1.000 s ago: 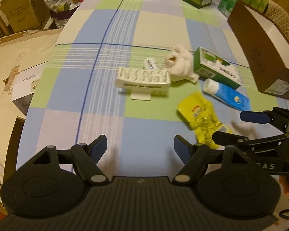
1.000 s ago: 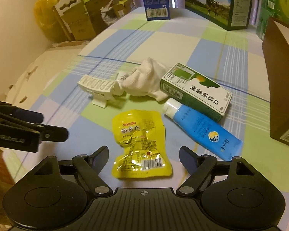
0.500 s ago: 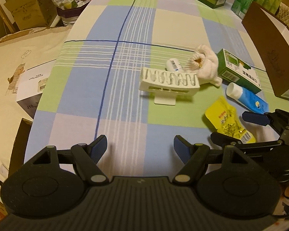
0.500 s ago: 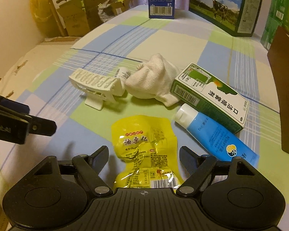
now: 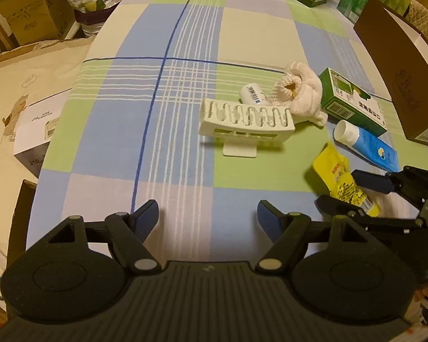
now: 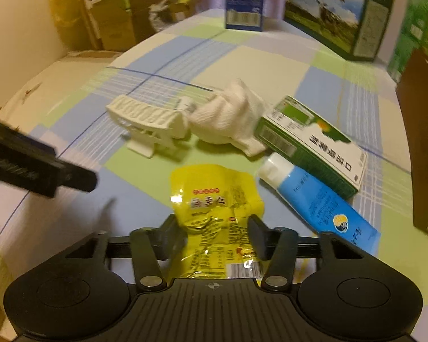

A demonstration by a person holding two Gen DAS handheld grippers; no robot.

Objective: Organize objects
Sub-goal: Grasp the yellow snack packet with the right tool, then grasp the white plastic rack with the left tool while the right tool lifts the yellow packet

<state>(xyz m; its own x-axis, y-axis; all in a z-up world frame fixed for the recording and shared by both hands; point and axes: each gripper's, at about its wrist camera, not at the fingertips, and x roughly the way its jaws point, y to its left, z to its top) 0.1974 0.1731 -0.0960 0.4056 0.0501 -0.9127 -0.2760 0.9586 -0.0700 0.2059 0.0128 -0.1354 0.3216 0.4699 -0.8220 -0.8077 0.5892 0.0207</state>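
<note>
Your right gripper (image 6: 214, 238) has its fingers pinched onto the lower half of the yellow snack pouch (image 6: 216, 208), bottom centre of the right view, long axis running away from you. Your left gripper (image 5: 207, 215) is spread, holding nothing, low over the checked tablecloth (image 5: 185, 108). Farther up: blue tube (image 6: 316, 199), white rack (image 6: 145, 119).

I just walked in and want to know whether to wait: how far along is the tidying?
Barely begun; nothing looks put away. The right gripper is closing on the yellow packet; the left gripper is open and empty. The rack, cloth, green box and blue tube lie loose.
</note>
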